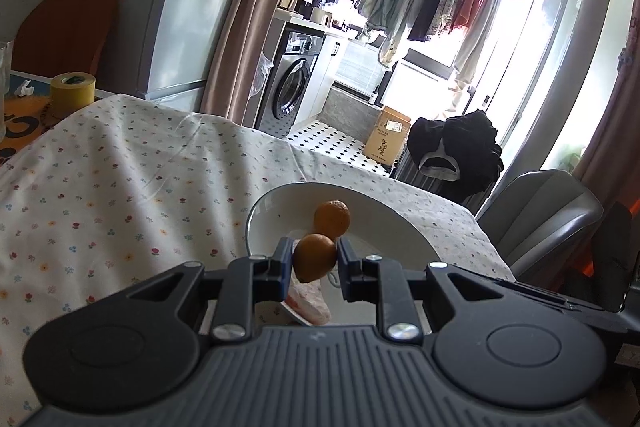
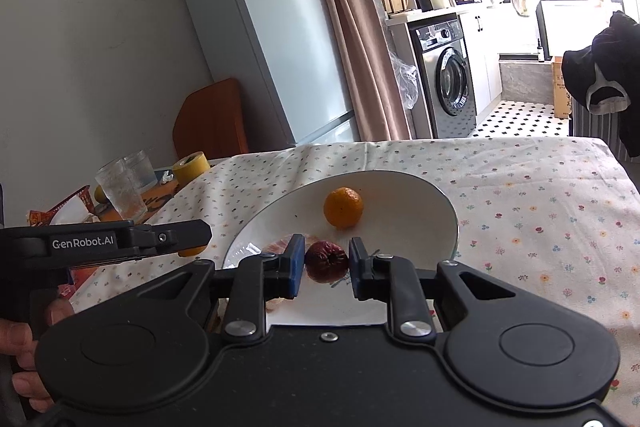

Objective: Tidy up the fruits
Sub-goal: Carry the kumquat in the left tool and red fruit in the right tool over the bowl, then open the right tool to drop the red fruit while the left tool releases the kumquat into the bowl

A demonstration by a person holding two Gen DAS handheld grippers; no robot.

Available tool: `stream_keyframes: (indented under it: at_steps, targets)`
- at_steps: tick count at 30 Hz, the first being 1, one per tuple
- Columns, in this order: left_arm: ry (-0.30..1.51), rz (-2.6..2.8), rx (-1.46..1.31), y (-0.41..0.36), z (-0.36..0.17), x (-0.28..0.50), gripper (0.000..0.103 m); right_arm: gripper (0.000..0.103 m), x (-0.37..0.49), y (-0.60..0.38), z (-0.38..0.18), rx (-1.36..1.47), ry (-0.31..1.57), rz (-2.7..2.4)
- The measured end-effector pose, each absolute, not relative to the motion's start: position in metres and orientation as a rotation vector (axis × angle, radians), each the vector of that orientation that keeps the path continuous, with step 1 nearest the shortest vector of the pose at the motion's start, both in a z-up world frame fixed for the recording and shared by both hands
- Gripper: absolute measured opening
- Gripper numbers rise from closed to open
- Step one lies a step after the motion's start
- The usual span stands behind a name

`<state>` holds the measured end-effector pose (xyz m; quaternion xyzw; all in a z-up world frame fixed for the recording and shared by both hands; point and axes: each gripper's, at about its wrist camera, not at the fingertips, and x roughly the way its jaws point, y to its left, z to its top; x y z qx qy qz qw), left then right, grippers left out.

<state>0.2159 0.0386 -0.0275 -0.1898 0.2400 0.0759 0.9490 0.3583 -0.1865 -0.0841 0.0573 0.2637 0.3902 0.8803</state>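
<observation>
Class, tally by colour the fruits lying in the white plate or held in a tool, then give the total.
Orange fruit: 2, the loose orange in the white plate and the held orange in the left tool.
Dark red fruit: 1, in the right tool.
Total: 3.

"GenRobot.AI" on the left gripper [image 2: 188,243]; cardboard box [image 1: 387,139] print seemingly illegible.

Your left gripper [image 1: 314,259] points forward and slightly down, its jaws closed partway and pressing something between the pads. Your right gripper [image 2: 325,261] is level, jaws likewise narrowed onto a held item. Your left hand [image 2: 24,359] wraps its handle.
</observation>
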Motion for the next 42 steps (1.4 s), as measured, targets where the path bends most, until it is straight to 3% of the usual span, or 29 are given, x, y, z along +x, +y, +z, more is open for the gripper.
stream_keyframes:
  at_steps: [16,27,32,33,35,37,42]
  targets:
    - [0.55,0.132,-0.372,0.023,-0.047,0.243,0.023,0.022,0.357,-0.188,-0.092,0.114,0.561,0.813]
    - [0.523,0.182,-0.373,0.035,-0.041,0.213,0.036,0.029,0.358,-0.19,-0.093,0.108,0.549,0.783]
    - [0.511,0.216,-0.378,0.042,-0.037,0.196,0.054,0.032,0.359,-0.189,-0.095,0.112,0.568,0.775]
    - [0.505,0.221,-0.375,0.043,-0.036,0.193,0.056,0.035,0.358,-0.189,-0.094,0.112,0.568,0.773]
    - [0.493,0.241,-0.368,0.045,-0.033,0.186,0.07,0.044,0.354,-0.189,-0.09,0.115,0.556,0.772]
    - [0.479,0.266,-0.364,0.047,-0.03,0.179,0.078,0.061,0.349,-0.19,-0.084,0.111,0.535,0.768]
    - [0.447,0.298,-0.375,0.055,-0.025,0.164,0.084,0.081,0.333,-0.191,-0.073,0.089,0.497,0.761]
